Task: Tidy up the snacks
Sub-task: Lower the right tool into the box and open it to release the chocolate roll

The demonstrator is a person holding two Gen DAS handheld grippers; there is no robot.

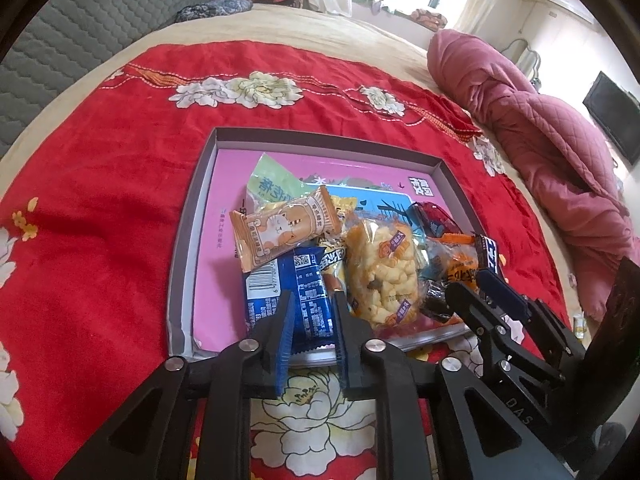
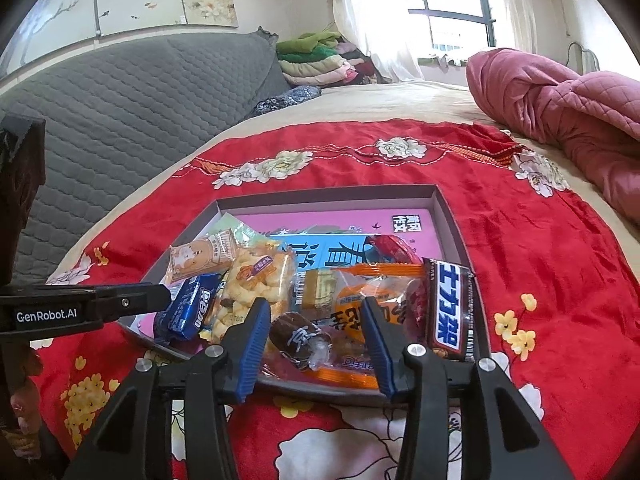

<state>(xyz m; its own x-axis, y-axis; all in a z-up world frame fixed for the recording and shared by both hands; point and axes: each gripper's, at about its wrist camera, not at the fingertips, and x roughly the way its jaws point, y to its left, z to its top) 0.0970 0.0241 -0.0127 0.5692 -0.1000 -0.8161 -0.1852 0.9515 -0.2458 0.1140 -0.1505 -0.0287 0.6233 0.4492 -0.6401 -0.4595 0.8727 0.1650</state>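
Note:
A shallow grey box (image 1: 320, 136) with a pink book inside holds a pile of snacks on the red flowered blanket. My left gripper (image 1: 313, 300) is open, its fingers on either side of the near end of a blue Oreo packet (image 1: 288, 292), which also shows in the right wrist view (image 2: 188, 306). Beside it lie a yellow puffed-snack bag (image 1: 380, 272) and an orange cat-print packet (image 1: 280, 232). My right gripper (image 2: 314, 306) is open over a small brown wrapped candy (image 2: 298, 338) and an orange packet (image 2: 360, 304). A Snickers bar (image 2: 450, 308) lies right of it.
The box (image 2: 328, 194) sits mid-blanket on a bed. A pink quilt (image 2: 560, 112) is bunched at the right, a grey quilted headboard (image 2: 120, 112) at the left, folded clothes (image 2: 316, 56) at the back. The left gripper's body (image 2: 80, 304) reaches in from the left.

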